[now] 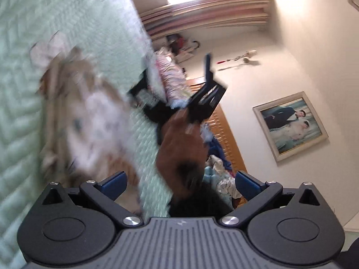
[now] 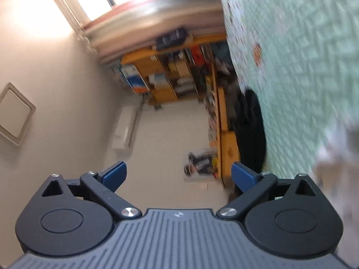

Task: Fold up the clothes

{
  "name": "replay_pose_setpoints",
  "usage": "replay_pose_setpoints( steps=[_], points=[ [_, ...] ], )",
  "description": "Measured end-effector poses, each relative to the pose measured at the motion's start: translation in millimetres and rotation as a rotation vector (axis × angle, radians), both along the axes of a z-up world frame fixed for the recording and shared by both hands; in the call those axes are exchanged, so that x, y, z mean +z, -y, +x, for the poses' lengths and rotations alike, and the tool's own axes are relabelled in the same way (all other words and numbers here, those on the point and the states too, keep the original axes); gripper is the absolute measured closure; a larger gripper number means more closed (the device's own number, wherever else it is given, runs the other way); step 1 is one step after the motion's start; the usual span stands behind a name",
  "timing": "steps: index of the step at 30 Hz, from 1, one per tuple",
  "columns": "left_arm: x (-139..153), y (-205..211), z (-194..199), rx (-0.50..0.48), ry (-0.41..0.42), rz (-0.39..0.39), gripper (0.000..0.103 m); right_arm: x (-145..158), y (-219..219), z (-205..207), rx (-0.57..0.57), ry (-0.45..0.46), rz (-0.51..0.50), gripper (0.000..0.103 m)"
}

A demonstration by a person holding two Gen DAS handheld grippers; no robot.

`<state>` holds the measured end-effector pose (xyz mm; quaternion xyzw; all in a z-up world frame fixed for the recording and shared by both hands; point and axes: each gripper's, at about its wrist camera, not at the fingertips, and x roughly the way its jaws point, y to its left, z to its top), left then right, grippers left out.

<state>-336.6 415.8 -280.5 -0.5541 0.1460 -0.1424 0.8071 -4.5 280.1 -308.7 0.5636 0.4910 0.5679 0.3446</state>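
Left wrist view: left gripper (image 1: 180, 185) spread wide, blue pads holding nothing, raised off the bed. Blurred white-and-tan patterned garment (image 1: 89, 116) lies on the pale green quilt (image 1: 27, 44), up-left of the fingers. Right gripper (image 1: 203, 98) beyond, by a hand (image 1: 179, 148); its state unclear through blur.

Right wrist view: right gripper (image 2: 178, 176) fingers wide apart, empty, aimed at open wall. Quilt (image 2: 303, 56) edge runs along the right; bookshelf (image 2: 161, 74) beyond.

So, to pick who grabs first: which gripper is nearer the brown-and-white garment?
Left, probably. The garment lies just ahead-left of the left gripper's open jaws. The right gripper, also open, aims past the quilt's edge toward the room.
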Motion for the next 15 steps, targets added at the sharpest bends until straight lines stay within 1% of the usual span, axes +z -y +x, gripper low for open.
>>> replay_pose_setpoints(
  steps=[1,3,5,6,7,8,10,11,13,14,15],
  points=[
    [1,-3,6,0.003,-0.007,0.011,0.001,-4,0,-2,0.013,0.001,-0.016,0.003],
    [-6,-11,14,0.023,-0.056,0.011,0.001,-8,-4,7,0.004,0.02,-0.047,0.003],
    [-11,-20,16,0.046,-0.065,-0.021,0.001,-14,-7,27,-0.03,0.042,-0.104,0.004],
    [-13,-25,16,0.058,-0.068,-0.038,0.001,-16,-6,37,-0.058,0.025,-0.113,0.004],
    [-12,-30,17,0.068,-0.059,-0.035,0.001,-16,-2,43,-0.09,-0.007,-0.089,0.003],
    [-10,-36,20,0.077,-0.052,-0.025,0.001,-12,2,44,-0.102,-0.005,-0.055,0.003],
    [-7,-52,35,0.094,-0.047,-0.019,0.001,-2,13,37,-0.088,0.033,0.006,0.003],
    [-7,-61,44,0.103,-0.048,-0.019,0.001,1,15,30,-0.064,0.04,0.02,0.003],
    [-9,-77,61,0.141,-0.086,-0.009,0.001,0,20,16,-0.022,0.051,0.006,0.003],
    [-13,-85,67,0.163,-0.113,-0.01,0.001,-2,21,14,-0.013,0.063,-0.021,0.003],
    [-17,-93,70,0.183,-0.131,-0.031,0.001,-5,21,16,-0.003,0.073,-0.053,0.003]
  ],
)
